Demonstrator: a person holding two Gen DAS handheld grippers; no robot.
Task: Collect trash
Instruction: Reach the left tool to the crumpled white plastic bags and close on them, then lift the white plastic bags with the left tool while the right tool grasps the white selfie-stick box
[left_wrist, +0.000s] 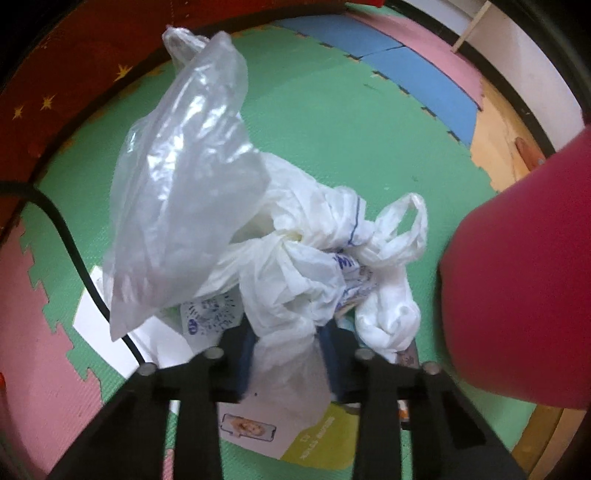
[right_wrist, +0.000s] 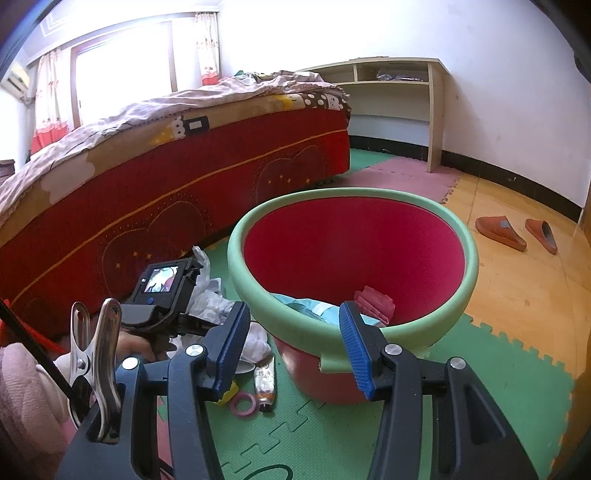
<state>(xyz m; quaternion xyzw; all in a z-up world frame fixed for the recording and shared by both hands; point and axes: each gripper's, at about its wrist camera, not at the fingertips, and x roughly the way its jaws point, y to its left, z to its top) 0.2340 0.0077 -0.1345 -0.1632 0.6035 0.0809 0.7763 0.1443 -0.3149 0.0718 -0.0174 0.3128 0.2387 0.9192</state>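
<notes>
Pointing down at the green foam mat, my left gripper (left_wrist: 288, 343) is shut on a crumpled white plastic bag (left_wrist: 295, 280), which fills the gap between its blue pads. A clear plastic bag (left_wrist: 184, 184) stands up just left of it. Printed leaflets (left_wrist: 295, 439) lie under the bags. The red basin (left_wrist: 517, 277) with a green rim (right_wrist: 469, 236) stands right beside this pile and holds teal paper (right_wrist: 306, 306) and a pink scrap (right_wrist: 373, 301). My right gripper (right_wrist: 295, 343) hovers open in front of the basin's near rim, nothing pressed between its pads.
A tube (right_wrist: 264, 384), a pink tape roll (right_wrist: 242, 402) and a yellow item (right_wrist: 227, 395) lie left of the basin. A red bed (right_wrist: 147, 184) runs along the left. Two slippers (right_wrist: 500, 230) sit on the wooden floor. A black cable (left_wrist: 74, 251) crosses the mat.
</notes>
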